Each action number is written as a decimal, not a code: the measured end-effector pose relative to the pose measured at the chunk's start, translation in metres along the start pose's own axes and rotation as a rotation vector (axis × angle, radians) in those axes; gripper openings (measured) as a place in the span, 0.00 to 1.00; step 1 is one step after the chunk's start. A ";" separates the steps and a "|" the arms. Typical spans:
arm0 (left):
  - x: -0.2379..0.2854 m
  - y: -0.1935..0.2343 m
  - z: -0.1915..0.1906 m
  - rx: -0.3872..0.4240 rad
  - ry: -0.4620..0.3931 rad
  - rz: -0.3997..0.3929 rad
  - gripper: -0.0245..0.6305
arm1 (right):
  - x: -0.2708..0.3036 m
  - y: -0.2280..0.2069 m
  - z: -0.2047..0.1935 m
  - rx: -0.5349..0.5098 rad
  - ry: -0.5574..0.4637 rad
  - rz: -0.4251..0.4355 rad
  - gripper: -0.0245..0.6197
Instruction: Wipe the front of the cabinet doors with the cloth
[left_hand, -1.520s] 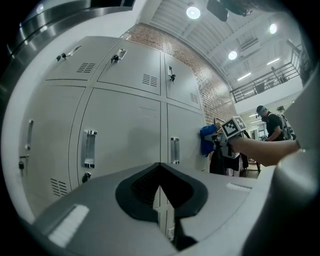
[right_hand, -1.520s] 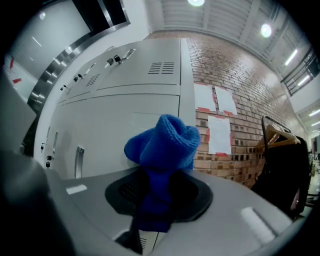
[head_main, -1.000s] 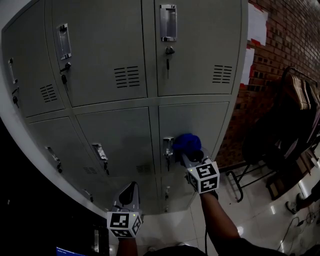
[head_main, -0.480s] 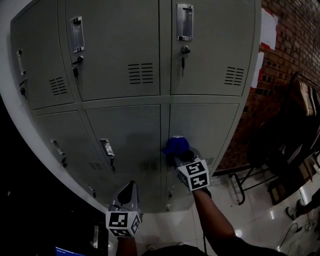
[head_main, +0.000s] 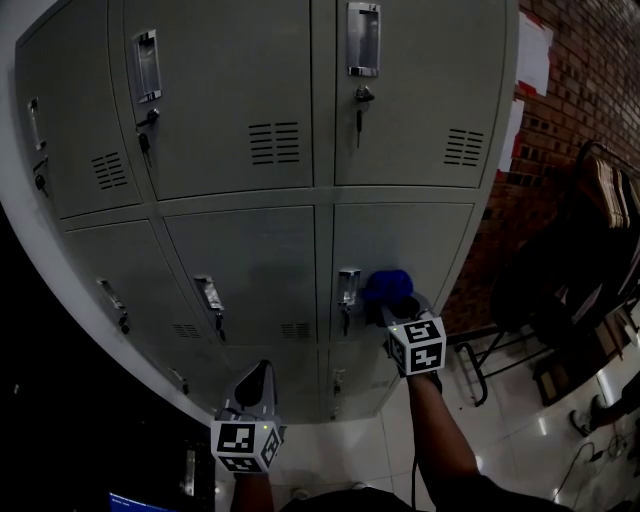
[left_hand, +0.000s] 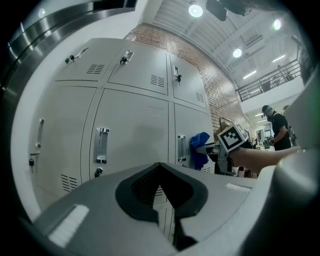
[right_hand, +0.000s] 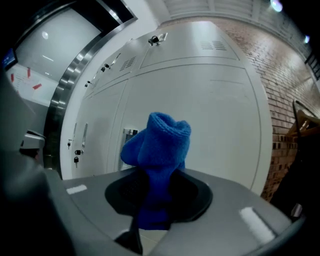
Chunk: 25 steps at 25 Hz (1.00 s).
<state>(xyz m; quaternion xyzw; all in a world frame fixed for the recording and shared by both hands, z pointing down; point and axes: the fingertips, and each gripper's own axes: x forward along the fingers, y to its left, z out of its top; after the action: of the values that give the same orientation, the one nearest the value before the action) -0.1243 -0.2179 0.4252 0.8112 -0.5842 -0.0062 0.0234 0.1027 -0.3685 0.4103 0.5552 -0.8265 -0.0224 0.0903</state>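
A blue cloth (head_main: 388, 285) is bunched in my right gripper (head_main: 398, 305), which is shut on it and holds it at the front of a lower grey cabinet door (head_main: 415, 240), just right of that door's metal handle (head_main: 348, 287). In the right gripper view the blue cloth (right_hand: 157, 150) rises from the closed jaws before the pale door (right_hand: 215, 120). My left gripper (head_main: 256, 385) hangs low and away from the doors, shut with nothing in it. The left gripper view shows the cloth (left_hand: 200, 149) and the right gripper's marker cube (left_hand: 232, 139) at the door.
The grey cabinet (head_main: 230, 150) has two rows of doors with handles, keys and vents. A red brick wall (head_main: 580, 80) stands right of it. A dark rack with hangers (head_main: 600, 200) and a chair frame (head_main: 490, 350) stand on the shiny floor at right.
My right gripper with the blue cloth has slid to the right across the lower door, from beside the handle to clear of it. The left gripper has stayed put.
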 end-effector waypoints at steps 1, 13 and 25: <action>0.000 -0.001 0.000 0.001 -0.001 -0.002 0.06 | -0.003 -0.008 -0.003 0.004 0.007 -0.019 0.21; -0.004 0.001 0.007 0.012 -0.010 0.002 0.06 | -0.029 -0.092 -0.026 0.000 0.067 -0.193 0.22; -0.005 -0.004 0.002 0.004 -0.001 -0.010 0.06 | -0.055 -0.122 -0.076 0.048 0.082 -0.316 0.23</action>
<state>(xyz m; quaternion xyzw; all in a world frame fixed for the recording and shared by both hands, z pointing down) -0.1220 -0.2118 0.4226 0.8141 -0.5804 -0.0058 0.0215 0.2477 -0.3600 0.4609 0.6807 -0.7248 0.0061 0.1063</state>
